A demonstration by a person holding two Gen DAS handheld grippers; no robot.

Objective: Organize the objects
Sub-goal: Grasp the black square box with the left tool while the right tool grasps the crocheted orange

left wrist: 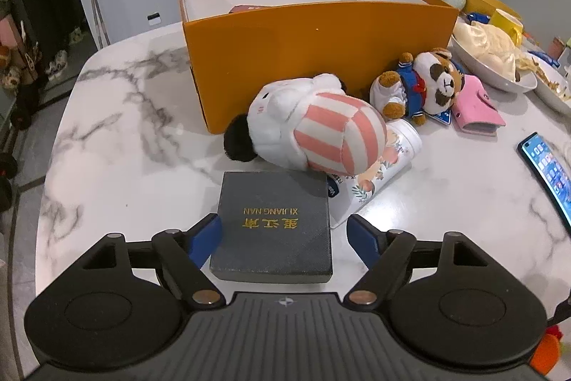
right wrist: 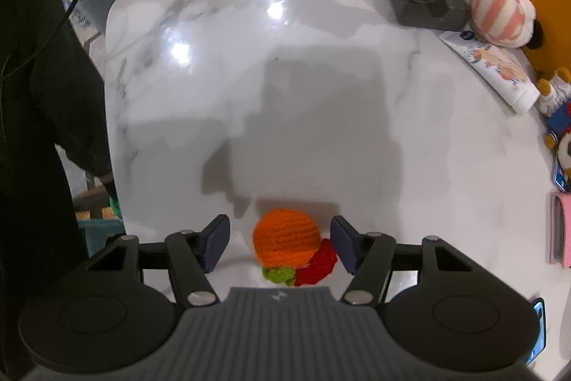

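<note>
A: Item one, grey box (left wrist: 273, 225). Flat, square, gold lettering on the lid. It lies on the marble tabletop (left wrist: 117, 116), its far edge just under the striped plush toy (left wrist: 314, 129), with the orange storage box (left wrist: 317, 38) behind.

B: Left hand-held gripper (left wrist: 283, 231)?

A: Jaws wide apart, one blue pad on each side of the box. The left pad sits close against the box's edge, and I cannot tell if it touches; the right pad stands clear. Nothing held.

B: Handling note?

A: Judgement only: square the pads to the two side faces and close evenly, so the box does not twist out. Lift it straight up before heading for the orange box, or the plush toy and the white tube (left wrist: 378, 174) beside it may be dragged along.

B: Item two?

A: Crocheted orange ball (right wrist: 285, 236), with green and red knitted bits attached, near the tabletop's near edge, well apart from the other things.

B: Right hand-held gripper (right wrist: 280, 243)?

A: Partly open, pads flanking the ball, a gap visible on each side. No grip yet.

B: Note?

A: Soft yarn will squash; centre on the orange part, not the loose red piece, and close gently.
</note>
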